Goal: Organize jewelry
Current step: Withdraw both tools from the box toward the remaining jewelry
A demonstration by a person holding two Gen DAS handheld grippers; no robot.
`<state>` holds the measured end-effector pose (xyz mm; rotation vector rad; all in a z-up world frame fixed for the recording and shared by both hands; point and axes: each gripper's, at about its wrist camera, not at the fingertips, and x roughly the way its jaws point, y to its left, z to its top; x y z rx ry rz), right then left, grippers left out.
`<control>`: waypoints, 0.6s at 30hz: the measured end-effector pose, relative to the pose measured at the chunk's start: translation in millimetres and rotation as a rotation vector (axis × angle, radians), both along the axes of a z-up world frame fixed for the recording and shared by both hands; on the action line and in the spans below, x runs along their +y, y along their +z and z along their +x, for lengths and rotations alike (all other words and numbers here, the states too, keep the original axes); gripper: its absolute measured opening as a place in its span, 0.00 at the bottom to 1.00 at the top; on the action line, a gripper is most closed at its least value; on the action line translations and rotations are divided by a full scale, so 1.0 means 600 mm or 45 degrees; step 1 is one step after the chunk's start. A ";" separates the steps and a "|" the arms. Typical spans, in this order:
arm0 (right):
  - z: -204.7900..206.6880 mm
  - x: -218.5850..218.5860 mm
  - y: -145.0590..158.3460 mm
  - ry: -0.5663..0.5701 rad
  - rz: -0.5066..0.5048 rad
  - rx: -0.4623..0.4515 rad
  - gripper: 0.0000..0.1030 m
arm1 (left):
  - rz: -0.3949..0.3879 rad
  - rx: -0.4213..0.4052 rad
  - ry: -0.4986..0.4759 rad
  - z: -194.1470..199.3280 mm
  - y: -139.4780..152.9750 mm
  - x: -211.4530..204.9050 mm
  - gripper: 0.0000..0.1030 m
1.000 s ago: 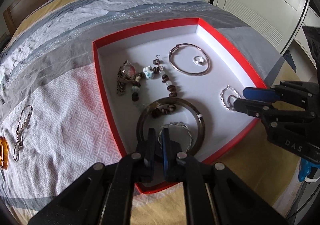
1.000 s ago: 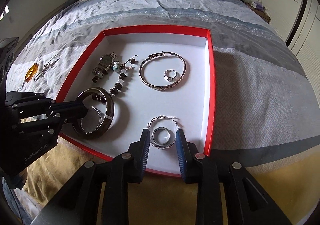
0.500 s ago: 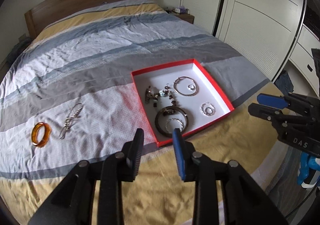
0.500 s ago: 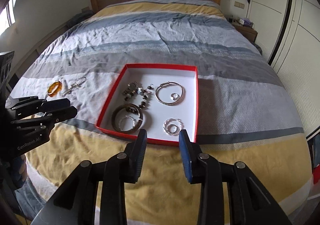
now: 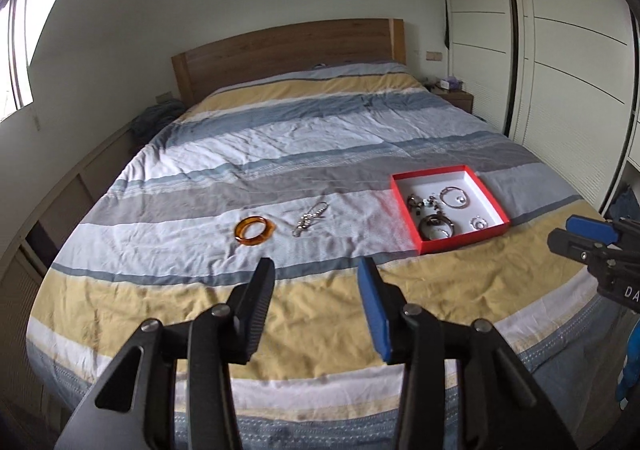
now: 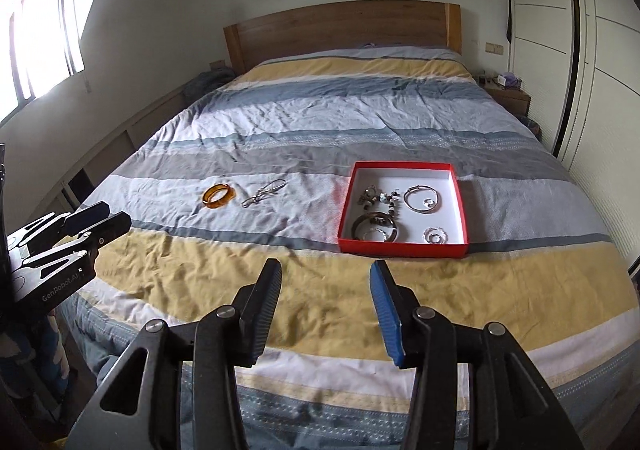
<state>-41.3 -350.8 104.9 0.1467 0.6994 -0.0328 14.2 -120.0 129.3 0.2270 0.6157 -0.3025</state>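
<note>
A: Both tools first. How do they stand?

B: The left tool is parted with nothing between its jaws, which have just been opening. The right tool is the same: gaping, empty, its jaws just opened further. Both hang over the yellow stripe at the foot of the bed.

A: And the jewelry?

B: Ahead and right of the right tool sits one red box with a white floor. In it I count one dark bangle, one thin silver bangle ringing a small ring, one twisted hoop, and a beaded cluster too small to count.

A: Anything outside it?

B: Two pieces, ahead and left of both tools: one amber bangle and one silvery chain just beside it, apart.
</note>
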 end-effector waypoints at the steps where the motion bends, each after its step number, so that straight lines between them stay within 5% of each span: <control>1: -0.010 0.012 0.007 0.007 -0.001 -0.014 0.45 | -0.011 -0.017 0.015 -0.012 0.007 0.012 0.42; 18: -0.087 0.115 0.047 0.102 -0.039 -0.103 0.50 | -0.114 -0.146 0.024 -0.108 0.055 0.080 0.43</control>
